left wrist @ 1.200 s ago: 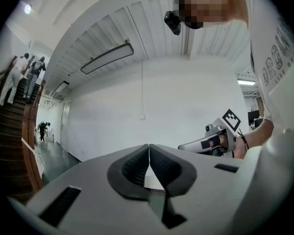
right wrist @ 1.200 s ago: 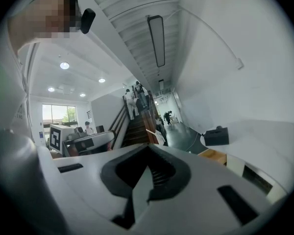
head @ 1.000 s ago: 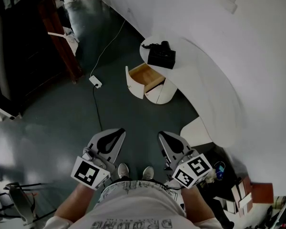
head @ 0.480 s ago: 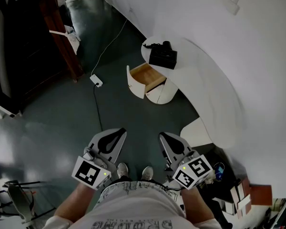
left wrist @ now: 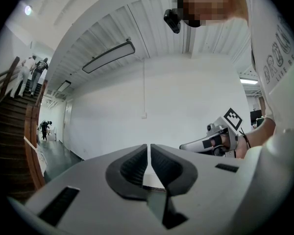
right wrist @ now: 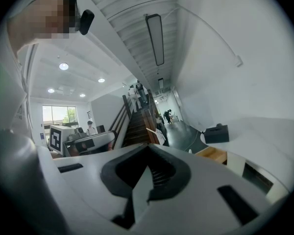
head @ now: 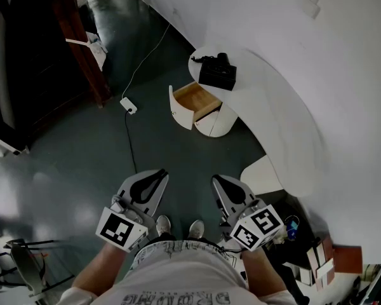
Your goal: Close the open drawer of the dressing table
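**A:** What is on the left?

**B:** The left hand-held gripper (head: 157,175) is pointing out over the dark floor (head: 63,157). Its two jaws are pressing together, with nothing between them.

**A:** Where is the drawer?

**B:** The drawer (head: 192,100) is sticking out open from the white dressing table (head: 213,124). It is well ahead of both grippers. Only its brown wood bottom is showing inside.

**A:** What is sitting on the surface (head: 273,107)?

**B:** A black box (head: 216,76) is sitting there, right above the drawer. Something dark is lying on top of it, but it is looking too small to tell what.

**A:** And the right side?

**B:** The right hand-held gripper (head: 217,180) is holding its jaws together too, and it is gripping nothing.

**A:** Is anything getting cut off?

**B:** A heap of small things (head: 317,259) is running off the bottom right edge. It is looking too jumbled to name.
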`<state>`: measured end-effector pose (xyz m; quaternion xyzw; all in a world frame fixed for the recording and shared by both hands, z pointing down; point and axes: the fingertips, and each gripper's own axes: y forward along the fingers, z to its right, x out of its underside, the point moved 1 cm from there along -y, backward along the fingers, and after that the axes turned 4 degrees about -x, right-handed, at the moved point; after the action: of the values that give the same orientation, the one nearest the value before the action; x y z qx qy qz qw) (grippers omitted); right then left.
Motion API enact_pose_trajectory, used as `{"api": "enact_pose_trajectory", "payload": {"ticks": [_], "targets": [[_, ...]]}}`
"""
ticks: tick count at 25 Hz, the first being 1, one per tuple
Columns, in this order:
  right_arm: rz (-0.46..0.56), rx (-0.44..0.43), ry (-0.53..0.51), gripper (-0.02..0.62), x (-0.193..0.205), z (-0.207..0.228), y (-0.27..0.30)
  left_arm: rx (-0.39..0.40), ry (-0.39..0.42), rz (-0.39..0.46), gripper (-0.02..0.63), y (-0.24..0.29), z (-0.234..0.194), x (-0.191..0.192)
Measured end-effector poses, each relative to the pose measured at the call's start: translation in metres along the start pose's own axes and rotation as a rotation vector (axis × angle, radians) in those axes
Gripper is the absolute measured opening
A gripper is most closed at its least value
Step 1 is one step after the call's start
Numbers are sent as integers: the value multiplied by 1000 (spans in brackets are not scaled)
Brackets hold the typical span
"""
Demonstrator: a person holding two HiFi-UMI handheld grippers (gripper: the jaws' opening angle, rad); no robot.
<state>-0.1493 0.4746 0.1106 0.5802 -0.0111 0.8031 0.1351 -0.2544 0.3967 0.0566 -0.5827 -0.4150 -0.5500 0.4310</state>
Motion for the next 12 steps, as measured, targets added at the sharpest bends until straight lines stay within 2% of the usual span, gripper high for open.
{"api": "enact_pose_trajectory", "payload": {"ticks": [6, 12], "targets": [[-6, -5, 0, 8, 1, 1, 1, 0, -6, -15, 34, 1, 0, 4], [-11, -9, 3, 8, 1, 3, 1, -3, -14, -19, 67, 3, 0, 6]]}}
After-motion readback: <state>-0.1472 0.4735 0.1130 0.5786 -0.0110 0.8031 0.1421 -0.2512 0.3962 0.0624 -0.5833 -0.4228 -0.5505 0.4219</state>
